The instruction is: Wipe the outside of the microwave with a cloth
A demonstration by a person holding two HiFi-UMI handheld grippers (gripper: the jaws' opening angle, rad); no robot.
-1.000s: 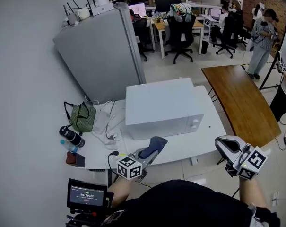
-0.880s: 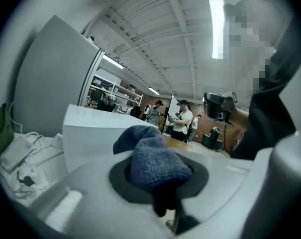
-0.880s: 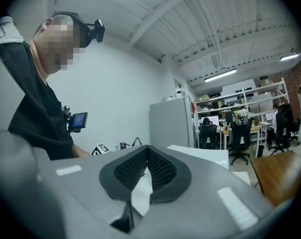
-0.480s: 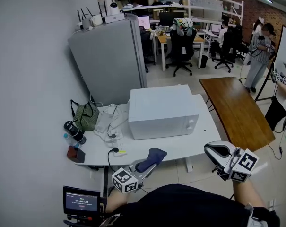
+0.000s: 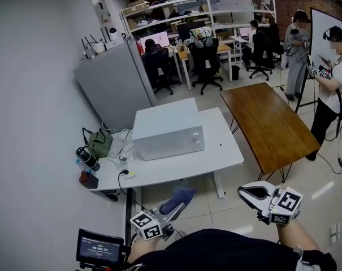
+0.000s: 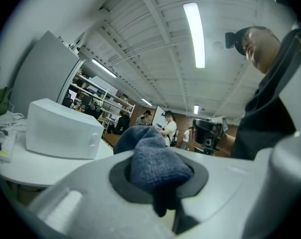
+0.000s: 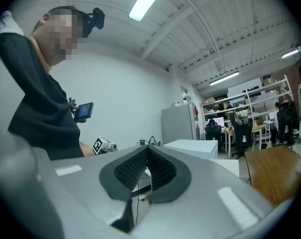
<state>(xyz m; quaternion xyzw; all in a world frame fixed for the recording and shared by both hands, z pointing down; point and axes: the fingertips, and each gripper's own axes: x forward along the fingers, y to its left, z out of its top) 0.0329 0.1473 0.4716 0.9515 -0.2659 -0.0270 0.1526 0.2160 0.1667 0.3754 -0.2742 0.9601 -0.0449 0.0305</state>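
Observation:
The white microwave stands on a white table, well ahead of both grippers. My left gripper hangs low in front of the table edge, shut on a bunched blue cloth. In the left gripper view the cloth bulges out between the jaws, and the microwave sits far off at the left. My right gripper floats over the floor at the right, shut with nothing in it. In the right gripper view its pads meet, with the microwave beyond.
A grey cabinet stands behind the white table. A green bag, a dark bottle and cables lie on the table's left end. A brown table stands to the right, with people and office chairs beyond.
The view has pulled back from the table, so the microwave now lies farther away. Both grippers have come off the table's front edge and sit lower. The cloth stays in the left gripper.

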